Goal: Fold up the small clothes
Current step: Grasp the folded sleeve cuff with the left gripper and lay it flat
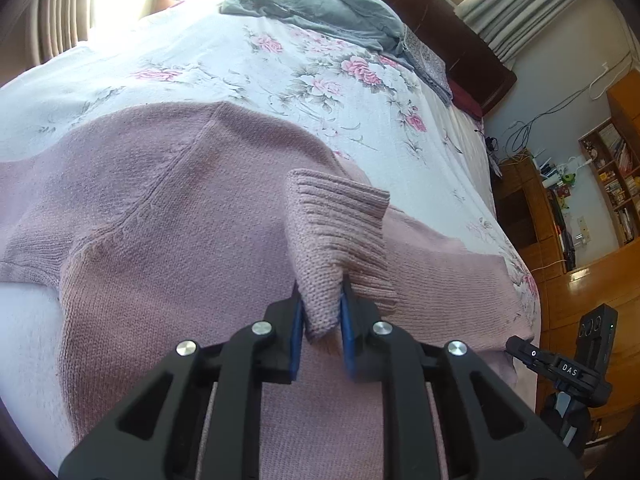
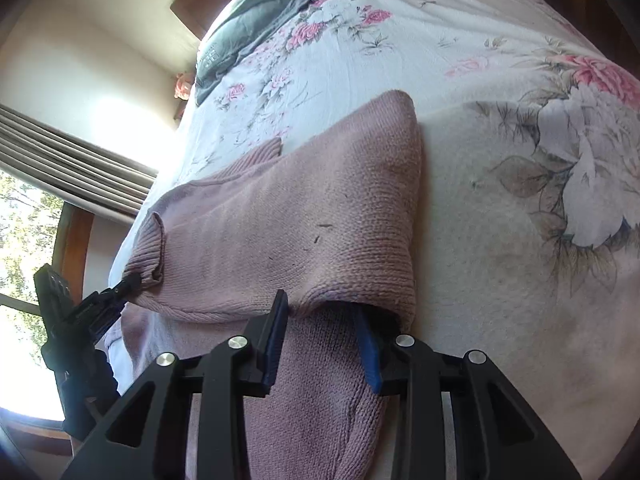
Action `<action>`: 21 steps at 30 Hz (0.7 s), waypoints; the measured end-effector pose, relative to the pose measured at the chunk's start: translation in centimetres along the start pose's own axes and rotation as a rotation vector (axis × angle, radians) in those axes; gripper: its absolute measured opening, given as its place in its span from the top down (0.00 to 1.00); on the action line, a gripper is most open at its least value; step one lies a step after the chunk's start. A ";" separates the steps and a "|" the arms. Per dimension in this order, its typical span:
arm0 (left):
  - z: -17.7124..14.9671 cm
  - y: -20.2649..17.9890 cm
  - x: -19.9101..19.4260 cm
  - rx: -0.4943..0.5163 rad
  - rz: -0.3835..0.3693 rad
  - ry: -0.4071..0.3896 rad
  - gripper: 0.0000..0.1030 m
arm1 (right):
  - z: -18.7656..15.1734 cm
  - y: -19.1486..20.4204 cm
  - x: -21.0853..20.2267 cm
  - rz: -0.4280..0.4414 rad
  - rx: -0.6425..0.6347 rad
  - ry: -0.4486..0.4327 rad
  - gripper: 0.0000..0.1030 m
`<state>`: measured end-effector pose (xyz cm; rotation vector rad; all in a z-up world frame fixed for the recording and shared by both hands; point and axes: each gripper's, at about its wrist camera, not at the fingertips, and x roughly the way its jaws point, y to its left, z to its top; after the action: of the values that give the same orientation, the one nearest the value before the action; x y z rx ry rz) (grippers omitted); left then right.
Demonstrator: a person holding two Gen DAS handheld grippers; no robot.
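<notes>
Where my left wrist camera looks out, I see a bed covered by a white floral sheet (image 1: 320, 80) printed with pink roses, a dark wooden headboard (image 1: 472, 52) behind it, grey clothes (image 1: 320, 8) heaped near the pillows, pleated curtains (image 1: 532, 4), and wooden shelves (image 1: 616, 176) crowded with books. The pink knitted sweater (image 1: 180, 220) lies spread on the sheet, soft and nubbly, with ribbed edging. My left gripper (image 1: 321, 320) is clamped on its ribbed cuff (image 1: 340, 224), which stands up between the blue pads.

Through the right wrist camera, I see the same sheet (image 2: 520, 160), a pale wall and a bright window (image 2: 24, 220). The sweater (image 2: 300, 208) is folded over itself. My right gripper (image 2: 322, 330) has its fingers apart, straddling a fold of knit; the left gripper (image 2: 120, 286) pinches the cuff.
</notes>
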<state>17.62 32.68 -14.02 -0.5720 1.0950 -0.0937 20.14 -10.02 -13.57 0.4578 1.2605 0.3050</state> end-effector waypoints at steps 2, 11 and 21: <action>0.0 1.2 -0.3 -0.030 -0.001 0.002 0.80 | -0.4 -0.1 -0.3 0.005 -0.012 -0.008 0.67; -0.4 -1.8 -6.1 0.168 0.101 -0.157 0.76 | -0.6 6.8 -7.0 0.023 -0.219 -0.124 0.58; -0.9 -6.3 3.5 0.373 0.234 0.016 0.50 | 1.6 5.9 0.5 -0.110 -0.190 -0.009 0.50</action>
<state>19.76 25.80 -14.11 -0.1078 1.1186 -0.0957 21.96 -4.85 -10.74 0.2258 1.2301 0.3258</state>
